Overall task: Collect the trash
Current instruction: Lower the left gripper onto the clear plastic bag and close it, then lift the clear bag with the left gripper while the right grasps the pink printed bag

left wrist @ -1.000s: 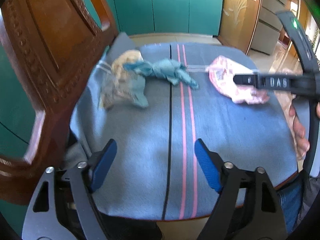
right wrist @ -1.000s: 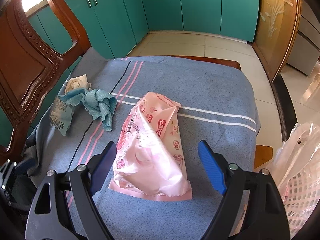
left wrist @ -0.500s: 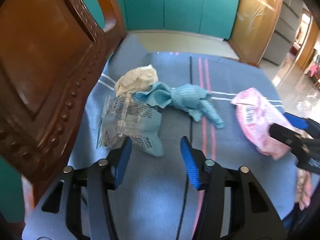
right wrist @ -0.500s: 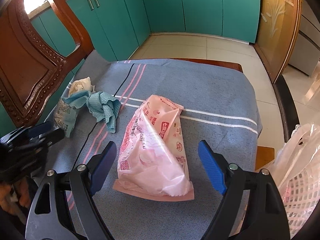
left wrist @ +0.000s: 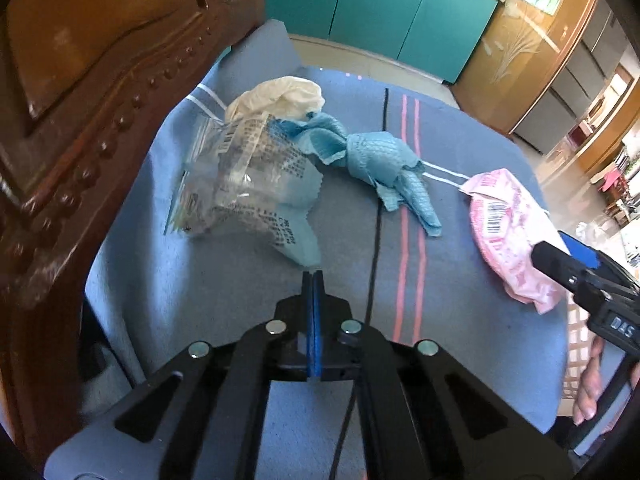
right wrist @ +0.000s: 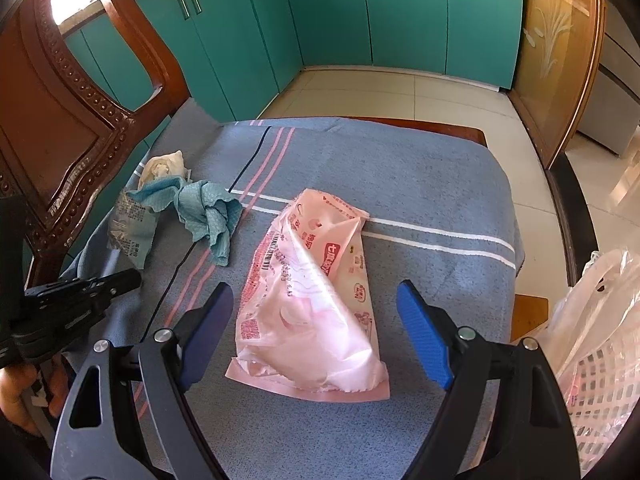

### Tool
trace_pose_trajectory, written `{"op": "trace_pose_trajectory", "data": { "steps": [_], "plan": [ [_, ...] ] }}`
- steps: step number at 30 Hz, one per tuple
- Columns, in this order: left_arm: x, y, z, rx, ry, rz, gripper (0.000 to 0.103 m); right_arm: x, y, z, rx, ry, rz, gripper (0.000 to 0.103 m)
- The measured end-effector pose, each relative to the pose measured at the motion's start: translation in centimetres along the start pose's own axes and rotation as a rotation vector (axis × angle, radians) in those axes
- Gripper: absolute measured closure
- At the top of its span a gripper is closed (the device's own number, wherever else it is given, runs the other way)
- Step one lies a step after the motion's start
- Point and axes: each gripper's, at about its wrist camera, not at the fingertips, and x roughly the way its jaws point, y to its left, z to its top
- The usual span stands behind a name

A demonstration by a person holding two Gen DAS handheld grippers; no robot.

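Teal kitchen cabinets point(right wrist: 360, 20) back a wooden chair point(left wrist: 80, 120) whose seat, draped in a blue striped cloth point(right wrist: 420, 184), serves as the worktop for four pieces of trash. Nearest the right gripper point(right wrist: 316, 336) lies a pink wrapper point(right wrist: 312, 300), directly ahead and between the wide-open, empty jaws; its long axis runs away from the gripper toward the cabinets, the torn end closest. By that alignment the right gripper looks better placed to take it, closing across the narrow width. At the chair back sit a clear wrapper point(left wrist: 244, 184), a crumpled blue towel point(left wrist: 384, 160) and a cream wad point(left wrist: 280, 96). The left gripper point(left wrist: 313, 280) is fully closed on nothing, its tips just short of the clear wrapper's near corner. A white mesh bag point(right wrist: 592, 340), likely the destination, hangs off the seat's right edge.
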Motion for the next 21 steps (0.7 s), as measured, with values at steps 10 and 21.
{"op": "trace_pose_trajectory", "data": {
  "steps": [10,21],
  "plan": [
    [0.3,0.9,0.1,-0.136,-0.019,-0.004,0.064,0.0,0.6,0.0,-0.018,-0.005,-0.006,0.021],
    [1.4,1.4,1.3,-0.202,-0.061,0.035,0.078,0.0,0.4,0.0,-0.014,-0.009,-0.011,0.021]
  ]
}}
